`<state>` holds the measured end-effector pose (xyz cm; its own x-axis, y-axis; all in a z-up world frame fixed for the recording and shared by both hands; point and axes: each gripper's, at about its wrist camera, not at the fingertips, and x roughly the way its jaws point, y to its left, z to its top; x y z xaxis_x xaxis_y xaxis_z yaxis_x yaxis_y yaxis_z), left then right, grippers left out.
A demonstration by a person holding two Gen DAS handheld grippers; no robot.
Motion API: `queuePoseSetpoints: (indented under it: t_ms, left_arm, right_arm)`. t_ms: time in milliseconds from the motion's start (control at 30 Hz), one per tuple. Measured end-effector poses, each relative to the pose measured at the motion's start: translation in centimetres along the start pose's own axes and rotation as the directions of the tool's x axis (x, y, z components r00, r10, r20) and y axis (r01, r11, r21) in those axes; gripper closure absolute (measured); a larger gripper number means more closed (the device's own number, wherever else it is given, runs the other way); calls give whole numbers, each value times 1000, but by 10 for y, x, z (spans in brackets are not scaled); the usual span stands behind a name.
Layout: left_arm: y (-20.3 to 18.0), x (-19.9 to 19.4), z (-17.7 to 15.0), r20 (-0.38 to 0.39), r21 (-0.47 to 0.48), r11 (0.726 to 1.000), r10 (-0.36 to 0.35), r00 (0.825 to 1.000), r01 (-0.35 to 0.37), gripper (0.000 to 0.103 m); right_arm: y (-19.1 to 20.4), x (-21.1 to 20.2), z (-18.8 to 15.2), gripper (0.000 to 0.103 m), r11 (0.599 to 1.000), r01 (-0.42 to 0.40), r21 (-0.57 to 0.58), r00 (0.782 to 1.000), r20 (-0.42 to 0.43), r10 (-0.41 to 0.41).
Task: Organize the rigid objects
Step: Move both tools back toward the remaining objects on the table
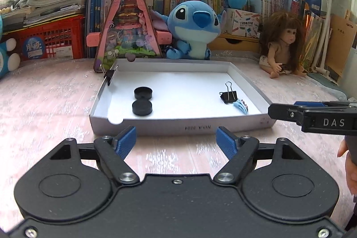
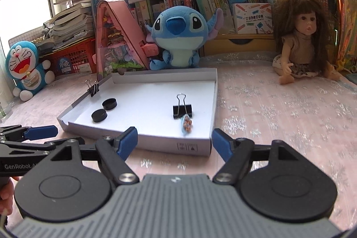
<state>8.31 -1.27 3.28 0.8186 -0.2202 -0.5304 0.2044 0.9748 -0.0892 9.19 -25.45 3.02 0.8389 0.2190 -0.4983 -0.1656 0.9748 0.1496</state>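
Nearest me, the left gripper (image 1: 176,139) and the right gripper (image 2: 175,141) both hang just short of the shallow white cardboard tray (image 2: 142,144), their blue-padded fingers spread wide and holding nothing. Neither touches the tray's front wall.

Inside the tray, two black round plastic caps (image 1: 142,100) sit touching each other toward its left side. A large black binder clip (image 2: 182,110) lies toward its right, with a small clear packet of coloured beads (image 2: 187,124) just in front of it. A smaller black binder clip (image 2: 93,89) is clamped on the tray's left wall.

My guess is that the sorting is at a pause between picks; the next move calls for one gripper to reach over the front wall and close on one item.

The tray rests on a worktop covered in pink flowered cloth (image 2: 279,108). Behind the tray sit a blue plush toy (image 1: 193,28), a long-haired doll (image 2: 301,46), a pink triangular toy house (image 1: 128,23) and packed bookshelves.
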Motion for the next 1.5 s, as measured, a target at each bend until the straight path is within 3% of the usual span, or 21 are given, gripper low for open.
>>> queuePoseSetpoints:
  t_ms: [433,667,933,1033,1100,1167,1300,1500]
  left_arm:
    - [-7,-26,-40,9,53,999,1,1000,-2,26]
    - [1,-46,-65,56,13,997,-78,995,77,26]
    - [12,-59,-85,44,14,999,-52,998,52,33]
    - [14,-65,-88,47,10,997,-78,996,78,47]
    - [13,-67,-89,42,26,995,-97,994,96,65]
    - [10,-68,-90,28,40,992,-118,993,117,75]
    - [-2,-68,-94,13,85,984,-158,987,156,82]
    - [-4,-65,-96,3,85,990,-117,993,117,87]
  right_arm:
    - [8,-20,-44,20,995,35,-94,999,21,-33]
    - [23,-40,-67,17,987,47,-156,997,75,-36]
    - [19,-50,-89,17,988,35,-147,996,81,-23]
    - [16,-55,-93,17,989,42,-145,995,91,-29]
    - [15,-57,-96,17,988,47,-146,995,98,-33]
    - [13,-60,-97,19,989,49,-138,994,107,-35]
    - [10,-63,-98,30,992,46,-121,993,114,-32]
    - [10,-62,-99,51,990,52,-130,994,100,-39]
